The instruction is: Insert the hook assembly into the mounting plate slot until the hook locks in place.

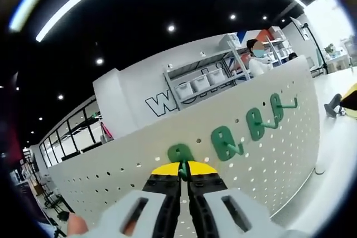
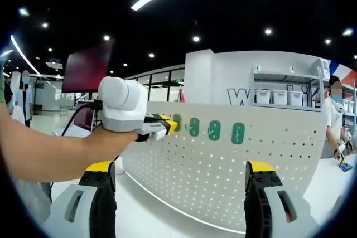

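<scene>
Left claw presses the green hook at the pegboard's top row

We have the left claw [image 1: 183, 172] clenched on a green hook [image 1: 179, 153], straight ahead against the white pegboard [image 1: 139, 179], leftmost in line with three mounted hooks [image 1: 254, 122]. Our right claw [image 2: 181, 175] hangs released, well back from the board, so we judge the left does the seating.

Green hooks [image 1: 226, 143], white pegboard [image 1: 279, 154] w/ dot-hole pattern; left gripper [image 1: 184, 172] black, yellow tips.
</scene>
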Available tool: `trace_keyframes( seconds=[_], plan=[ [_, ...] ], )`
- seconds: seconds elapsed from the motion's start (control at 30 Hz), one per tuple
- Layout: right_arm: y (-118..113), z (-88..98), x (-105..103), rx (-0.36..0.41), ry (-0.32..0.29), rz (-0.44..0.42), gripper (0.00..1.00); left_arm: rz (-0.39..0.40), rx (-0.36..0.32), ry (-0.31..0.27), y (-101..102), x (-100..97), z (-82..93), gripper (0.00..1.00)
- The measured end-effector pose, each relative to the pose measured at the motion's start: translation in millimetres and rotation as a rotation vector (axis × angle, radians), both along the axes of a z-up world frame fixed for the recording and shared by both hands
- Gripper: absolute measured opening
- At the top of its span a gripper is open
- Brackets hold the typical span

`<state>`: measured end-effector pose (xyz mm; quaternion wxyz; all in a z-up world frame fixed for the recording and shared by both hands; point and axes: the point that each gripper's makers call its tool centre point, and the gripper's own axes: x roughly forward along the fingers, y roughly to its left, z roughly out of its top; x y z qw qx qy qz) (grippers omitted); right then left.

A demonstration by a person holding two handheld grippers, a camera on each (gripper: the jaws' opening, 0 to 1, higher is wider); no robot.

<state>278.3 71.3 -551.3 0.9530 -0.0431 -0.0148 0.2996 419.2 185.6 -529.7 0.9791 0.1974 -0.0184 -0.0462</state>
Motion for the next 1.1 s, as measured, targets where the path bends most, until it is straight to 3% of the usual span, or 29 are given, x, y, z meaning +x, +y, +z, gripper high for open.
trace_keyframes(
  seconds=[0.03, 0.2, 0.47, 1.1],
  plan=[
    [0.0, 0.1, 0.2, -0.001, -0.001, 0.000, 0.99, 0.002, 0.029, -0.002, -0.1, 0.0, 0.3, 0.02],
    [0.3, -0.4, 0.7, -0.002, 0.001, 0.000, 0.98, -0.008, -0.067, 0.005, 1.7, 0.6, 0.5, 0.02],
    [-0.3, -1.9, 0.9, -0.008, 0.005, 0.000, 0.98, -0.013, -0.156, -0.002, 2.4, 1.1, -0.1, 0.04],
    [1.7, -6.4, 2.4, -0.019, 0.016, 0.004, 0.98, -0.019, -0.214, 0.002, 1.6, -2.0, 0.9, 0.04]
  ],
)
